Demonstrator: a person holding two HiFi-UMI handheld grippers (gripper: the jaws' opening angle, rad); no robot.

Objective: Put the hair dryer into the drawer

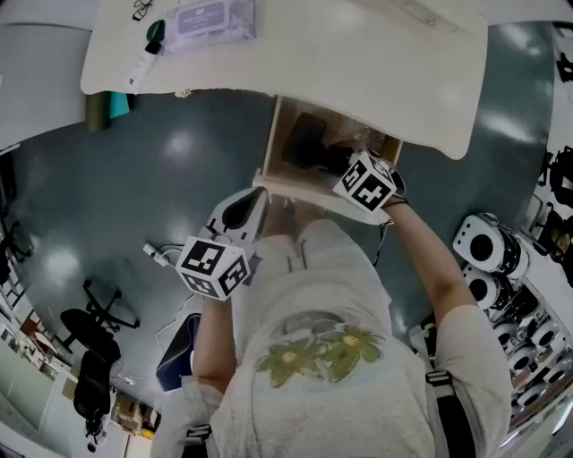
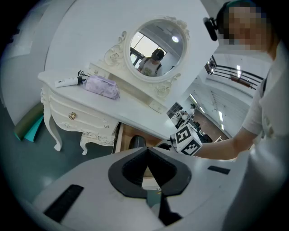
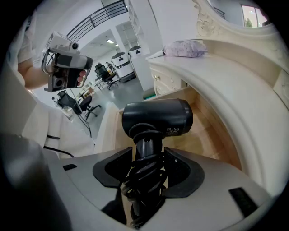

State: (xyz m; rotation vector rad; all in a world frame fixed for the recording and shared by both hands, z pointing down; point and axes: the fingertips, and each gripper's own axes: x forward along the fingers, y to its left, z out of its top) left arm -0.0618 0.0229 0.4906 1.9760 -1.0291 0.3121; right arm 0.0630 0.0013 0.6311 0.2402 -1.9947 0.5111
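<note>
Black hair dryer (image 3: 157, 118) — handle clamped between jaws of right gripper (image 3: 148, 159) — over drawer (image 3: 205, 142).

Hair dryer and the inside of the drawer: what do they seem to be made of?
Hair dryer: probably black plastic, smooth and matte with a soft sheen and a small printed label. Drawer: its inside looks like pale bare wood or veneer, warm tan with faint grain; I cannot tell which.

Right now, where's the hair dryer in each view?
Head view: hair dryer top centre, at the open drawer.
Left gripper view: lower centre, dark shape at the drawer, below the tabletop.
Right gripper view: centre, handle between the jaws.
Shared landmark: purple pouch on the tabletop.
</note>
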